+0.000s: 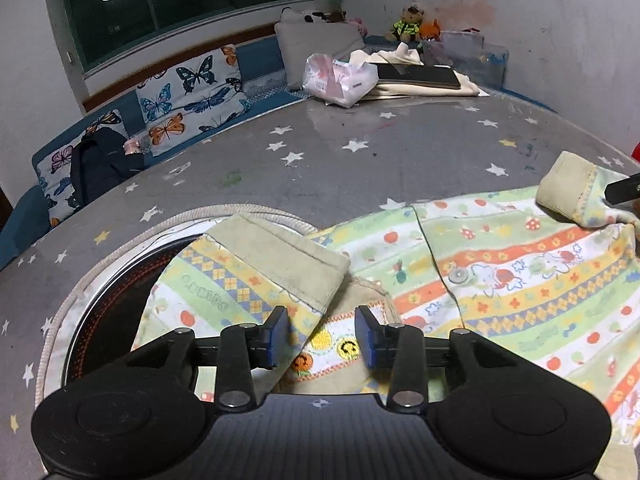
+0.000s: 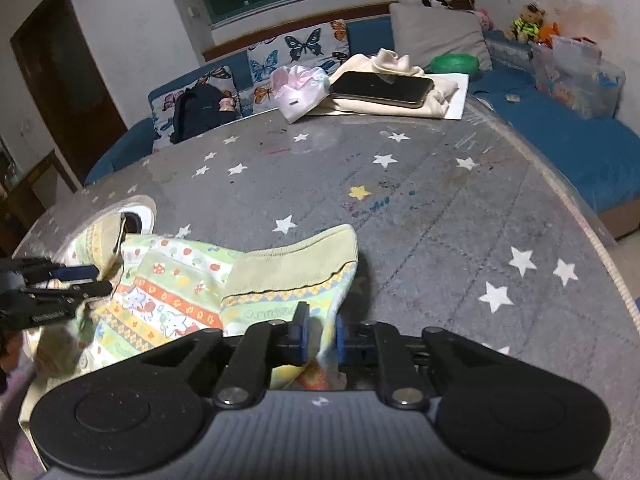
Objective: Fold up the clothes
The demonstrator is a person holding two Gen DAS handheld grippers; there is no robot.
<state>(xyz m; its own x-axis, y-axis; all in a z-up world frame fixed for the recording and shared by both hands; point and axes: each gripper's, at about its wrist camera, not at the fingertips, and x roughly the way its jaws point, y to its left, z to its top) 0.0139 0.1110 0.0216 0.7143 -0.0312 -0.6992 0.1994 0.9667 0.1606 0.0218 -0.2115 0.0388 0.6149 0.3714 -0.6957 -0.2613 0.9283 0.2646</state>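
Left gripper point(image 1: 322, 336) sits low over the collar, jaws wide, gripping nothing. Right gripper point(image 2: 320, 334) is pinched on the sleeve at 3 o'clock. Child's printed garment point(image 1: 520, 280) lies spread on the starred table point(image 1: 360, 168); folding barely begun, both sleeves still to turn in.

Star-print table point(image 2: 440, 208) bears garment point(image 1: 500, 264), phone point(image 2: 380, 86).

Pale green lettering, which looks like "OK KIDS" but cannot be read for sure, runs along a green band of the printed children's garment point(image 1: 208, 292). The same blurred wording shows on its sleeve point(image 2: 276, 312) from the right wrist.
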